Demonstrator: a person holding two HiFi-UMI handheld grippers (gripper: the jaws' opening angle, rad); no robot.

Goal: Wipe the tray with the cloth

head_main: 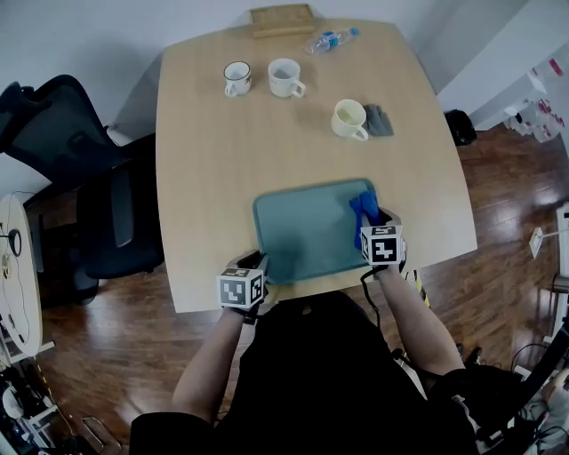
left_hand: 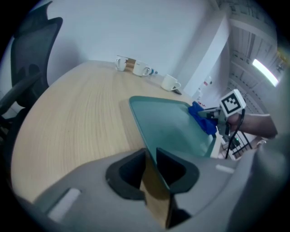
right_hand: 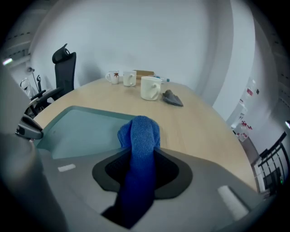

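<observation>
A teal tray [head_main: 302, 233] lies on the wooden table's near edge. In the head view my left gripper [head_main: 256, 263] sits at the tray's near left corner. The left gripper view shows the tray's thin rim [left_hand: 149, 136] standing between the jaws of that gripper [left_hand: 151, 161], with a strip of table showing beside it, so the pads do not press. My right gripper [head_main: 373, 220] is shut on a blue cloth [head_main: 363, 206]. The cloth [right_hand: 140, 133] bulges out of the jaws and rests at the tray's [right_hand: 86, 129] far right corner.
Farther back on the table [head_main: 204, 169] stand two white cups [head_main: 236, 78] [head_main: 285, 78], a cream cup [head_main: 349, 119] beside a grey rag [head_main: 379, 120], a plastic bottle [head_main: 329, 40] and a wooden block [head_main: 282, 19]. A black office chair [head_main: 80, 178] is at the left.
</observation>
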